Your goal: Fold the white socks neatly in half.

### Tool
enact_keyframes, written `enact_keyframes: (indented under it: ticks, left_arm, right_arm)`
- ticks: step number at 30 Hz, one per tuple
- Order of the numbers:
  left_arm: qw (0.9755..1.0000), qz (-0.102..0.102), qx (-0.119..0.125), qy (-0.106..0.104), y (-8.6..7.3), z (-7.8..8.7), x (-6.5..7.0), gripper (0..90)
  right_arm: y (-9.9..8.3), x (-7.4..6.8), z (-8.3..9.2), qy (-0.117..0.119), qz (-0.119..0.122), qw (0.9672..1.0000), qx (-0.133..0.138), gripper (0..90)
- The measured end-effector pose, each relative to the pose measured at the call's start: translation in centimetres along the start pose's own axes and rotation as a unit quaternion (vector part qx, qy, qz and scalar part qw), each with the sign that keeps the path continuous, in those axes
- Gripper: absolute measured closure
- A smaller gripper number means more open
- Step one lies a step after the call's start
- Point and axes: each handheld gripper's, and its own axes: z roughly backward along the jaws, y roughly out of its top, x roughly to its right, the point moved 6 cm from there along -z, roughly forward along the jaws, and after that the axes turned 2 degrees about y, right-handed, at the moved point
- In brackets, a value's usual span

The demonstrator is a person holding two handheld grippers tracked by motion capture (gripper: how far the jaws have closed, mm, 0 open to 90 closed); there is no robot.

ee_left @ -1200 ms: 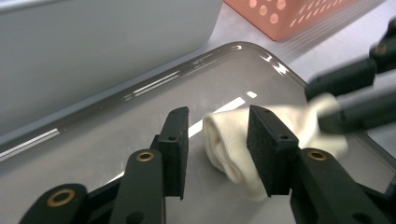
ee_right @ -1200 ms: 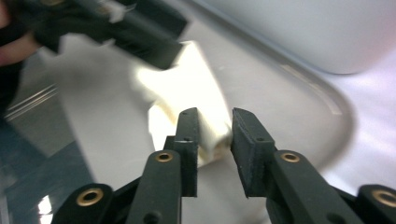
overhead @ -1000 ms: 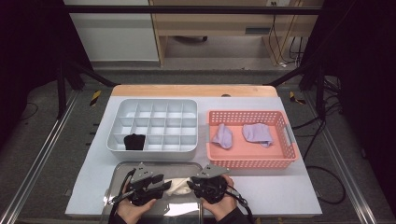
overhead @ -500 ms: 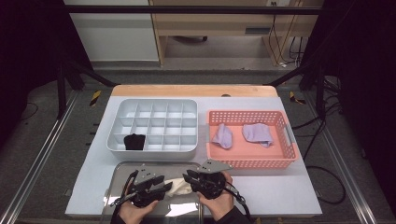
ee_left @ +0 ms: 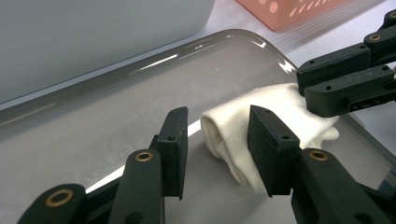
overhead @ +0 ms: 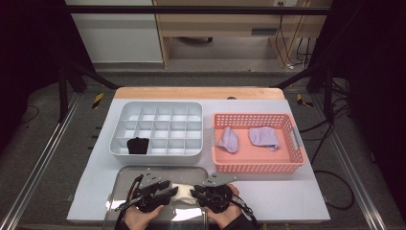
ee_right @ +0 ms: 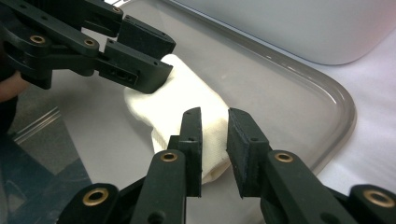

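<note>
Cream folded cotton sock (overhead: 184,194) lies on the shiny metal tray (overhead: 119,189), bottom centre, long axis between both grippers. Left gripper (ee_left: 217,140) jaws part open, sock's end between them, unpinched. Right gripper (ee_right: 215,140) jaws narrow, grip on the other end unclear.

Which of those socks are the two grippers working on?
The white sock on the metal tray. The two purple socks lie in the pink basket; the black one sits in the grey organizer.

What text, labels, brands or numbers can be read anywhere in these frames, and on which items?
None can be read: the white sock, metal tray, grey divided box, pink basket, and both grippers, left gripper and right gripper, carry no legible writing.
</note>
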Motion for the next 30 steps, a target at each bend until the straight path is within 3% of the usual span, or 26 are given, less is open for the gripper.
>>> enact_keyframes:
  ticks: [3,6,16,25,30]
  left_arm:
    - [0.9999,0.009,0.007,-0.004,0.1,0.1,-0.2,53.7]
    - [0.9994,0.024,0.015,-0.020,0.3,0.2,-0.2,48.0]
    - [0.9981,0.007,-0.013,-0.060,-0.7,-1.0,1.4,39.4]
    - [0.9964,0.009,-0.028,-0.080,-0.8,-1.0,1.8,57.1]
    - [0.9960,0.019,-0.021,-0.085,-0.6,-0.5,1.8,66.4]
  right_arm:
    - [0.6,0.0,0.5,0.007,-0.002,0.9999,0.010,77.3]
    - [0.2,0.0,0.3,0.009,-0.006,0.9999,0.000,83.1]
    - [-0.5,0.1,-0.1,0.011,-0.014,0.9998,-0.007,88.3]
    - [-0.7,0.3,-0.1,0.008,-0.009,0.9999,-0.006,86.3]
    - [-0.6,0.3,0.1,0.007,-0.009,0.9999,-0.006,85.6]
